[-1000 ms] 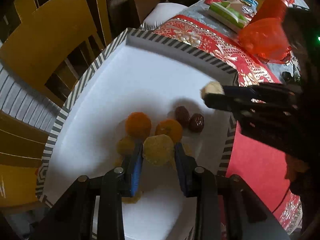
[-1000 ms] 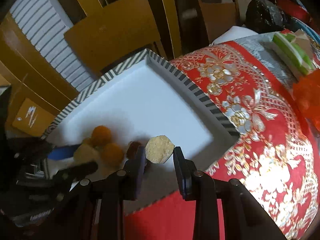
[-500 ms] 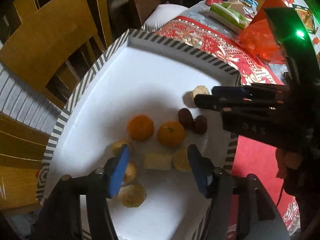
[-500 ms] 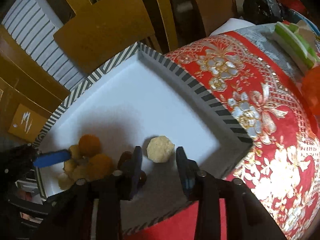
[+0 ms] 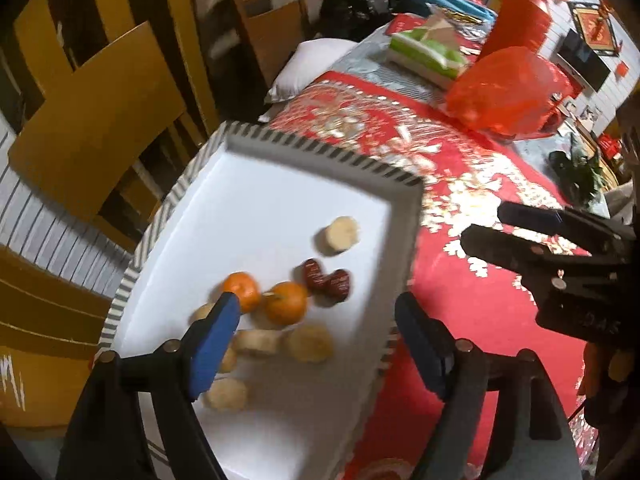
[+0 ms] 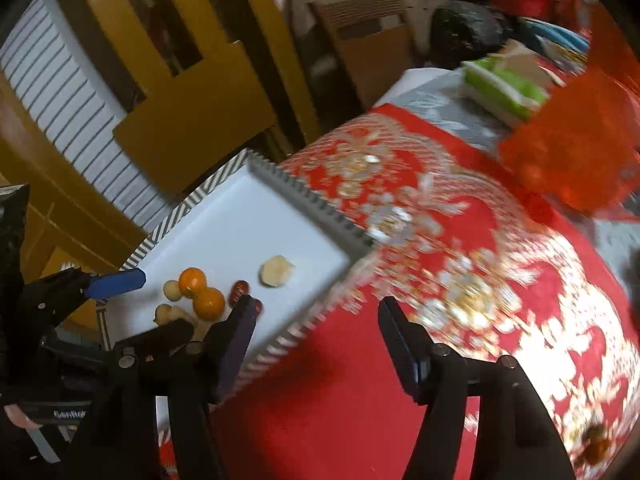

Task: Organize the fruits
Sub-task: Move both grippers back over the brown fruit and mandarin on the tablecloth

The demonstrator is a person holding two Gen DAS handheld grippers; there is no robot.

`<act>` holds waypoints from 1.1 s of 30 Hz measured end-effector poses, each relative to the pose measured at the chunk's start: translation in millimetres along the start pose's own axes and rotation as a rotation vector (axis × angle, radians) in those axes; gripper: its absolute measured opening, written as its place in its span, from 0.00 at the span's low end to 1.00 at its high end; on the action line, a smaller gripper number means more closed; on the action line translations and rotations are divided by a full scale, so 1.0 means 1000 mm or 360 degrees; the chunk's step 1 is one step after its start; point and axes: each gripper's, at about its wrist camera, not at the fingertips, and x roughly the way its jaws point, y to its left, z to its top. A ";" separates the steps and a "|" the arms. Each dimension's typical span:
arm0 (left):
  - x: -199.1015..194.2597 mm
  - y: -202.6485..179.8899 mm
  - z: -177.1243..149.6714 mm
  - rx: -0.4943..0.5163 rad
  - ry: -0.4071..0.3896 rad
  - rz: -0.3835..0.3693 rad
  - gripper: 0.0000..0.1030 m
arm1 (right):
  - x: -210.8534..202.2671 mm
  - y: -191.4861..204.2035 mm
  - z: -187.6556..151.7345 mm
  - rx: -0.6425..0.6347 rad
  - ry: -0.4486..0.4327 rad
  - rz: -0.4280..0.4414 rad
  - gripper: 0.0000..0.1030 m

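Both grippers have withdrawn, jaws apart: left gripper (image 5: 318, 316), right gripper (image 6: 316, 316); pale round fruit slice (image 5: 340, 233) lies on white striped-rim tray (image 5: 280, 184).

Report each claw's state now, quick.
Left claw: open, holding nothing, over the tray.
Right claw: open, holding nothing, over the tray's edge and red cloth.

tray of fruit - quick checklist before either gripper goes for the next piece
1. Left gripper open, empty: ok.
2. Right gripper open, empty: ok.
3. Pale slice lying apart from the others on the tray: ok.
4. Two oranges and red dates grouped together: ok.
5. More fruit in the red bag: cannot tell.
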 end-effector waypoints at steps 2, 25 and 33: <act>-0.002 -0.016 0.002 0.0034 -0.0003 -0.0025 0.77 | -0.010 -0.012 -0.009 0.0039 -0.0010 -0.0027 0.67; 0.027 -0.237 -0.002 0.0548 0.0105 -0.0318 0.78 | -0.126 -0.184 -0.155 0.0642 -0.0024 -0.0395 0.70; 0.042 -0.283 0.003 0.0652 0.0143 -0.0366 0.78 | -0.134 -0.229 -0.180 0.0770 -0.0066 -0.0458 0.70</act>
